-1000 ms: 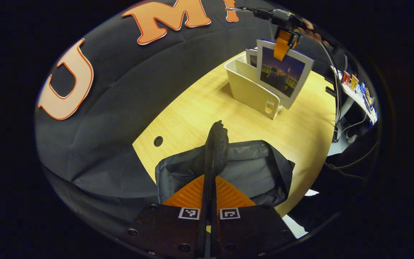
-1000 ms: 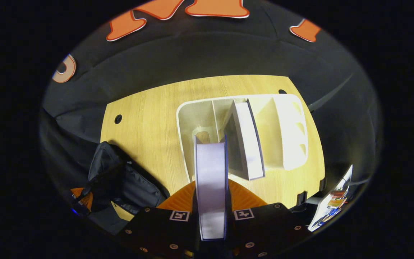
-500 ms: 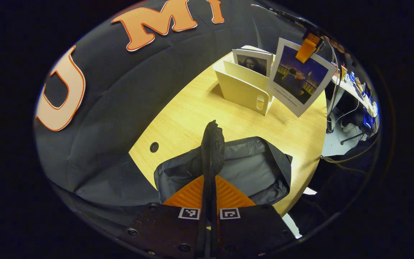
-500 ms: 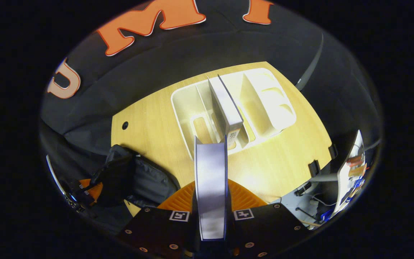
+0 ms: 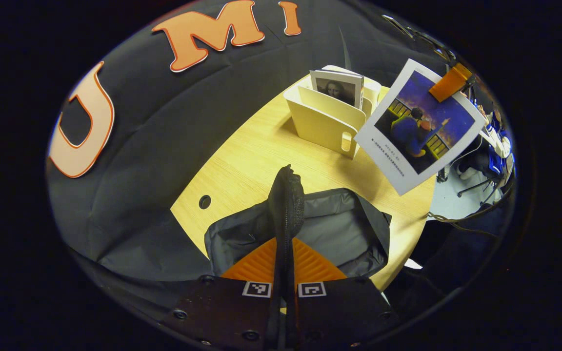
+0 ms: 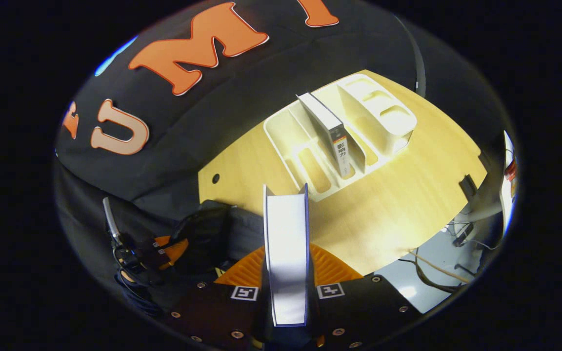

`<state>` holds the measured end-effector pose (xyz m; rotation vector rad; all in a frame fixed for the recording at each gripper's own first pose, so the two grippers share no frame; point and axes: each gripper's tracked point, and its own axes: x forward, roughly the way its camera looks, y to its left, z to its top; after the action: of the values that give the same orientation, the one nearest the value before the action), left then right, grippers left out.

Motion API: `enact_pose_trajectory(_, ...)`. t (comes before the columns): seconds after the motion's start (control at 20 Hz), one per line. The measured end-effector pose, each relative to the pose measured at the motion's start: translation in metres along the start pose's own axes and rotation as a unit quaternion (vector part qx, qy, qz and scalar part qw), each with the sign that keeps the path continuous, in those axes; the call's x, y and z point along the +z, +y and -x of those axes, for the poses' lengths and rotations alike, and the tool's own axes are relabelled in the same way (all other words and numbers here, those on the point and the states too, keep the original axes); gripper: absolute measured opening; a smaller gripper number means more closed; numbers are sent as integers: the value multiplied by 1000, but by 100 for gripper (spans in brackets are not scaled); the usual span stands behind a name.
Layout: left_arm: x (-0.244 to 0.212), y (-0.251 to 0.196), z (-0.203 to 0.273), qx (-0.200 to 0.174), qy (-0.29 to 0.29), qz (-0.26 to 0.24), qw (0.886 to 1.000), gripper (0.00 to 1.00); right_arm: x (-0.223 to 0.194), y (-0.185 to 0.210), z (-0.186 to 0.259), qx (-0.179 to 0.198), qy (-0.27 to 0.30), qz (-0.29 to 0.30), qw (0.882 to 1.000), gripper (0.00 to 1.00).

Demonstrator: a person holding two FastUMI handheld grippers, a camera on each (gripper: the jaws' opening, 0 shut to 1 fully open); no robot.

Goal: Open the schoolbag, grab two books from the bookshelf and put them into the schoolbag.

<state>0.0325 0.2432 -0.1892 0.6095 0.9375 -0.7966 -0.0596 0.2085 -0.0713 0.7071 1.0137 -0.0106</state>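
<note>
Above the pale wooden table (image 5: 261,151), the right gripper (image 5: 449,82) clasps a thin blue-covered book (image 5: 420,124) in mid-air, beside the cream plastic bookshelf (image 5: 327,122). Nearer, the left gripper (image 5: 285,273) pinches the dark grey schoolbag's (image 5: 339,229) raised edge, holding it open.

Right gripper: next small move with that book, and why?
Probably carry the white-bordered picture-cover book down toward the open dark grey schoolbag. The right gripper is clamped on it, already clear of the cream plastic bookshelf, while the left gripper holds the bag's black zipper edge up, mouth open.
</note>
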Motion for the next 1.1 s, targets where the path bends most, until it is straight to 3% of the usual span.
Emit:
enact_pose_trajectory(0.25, 1, -5, 3, -2, -13, 15, 1000, 6, -27, 42, -27, 90, 11, -30, 995, 29)
enact_pose_trajectory(0.6, 10, -9, 5, -12, -37, 25, 999, 6, -56, 76, -95, 172, 25, -75, 982, 28)
enact_pose_trajectory(1.1, 26, -22, 6, -32, -62, 41, 997, 6, -85, 105, -166, 211, 34, -98, 972, 28)
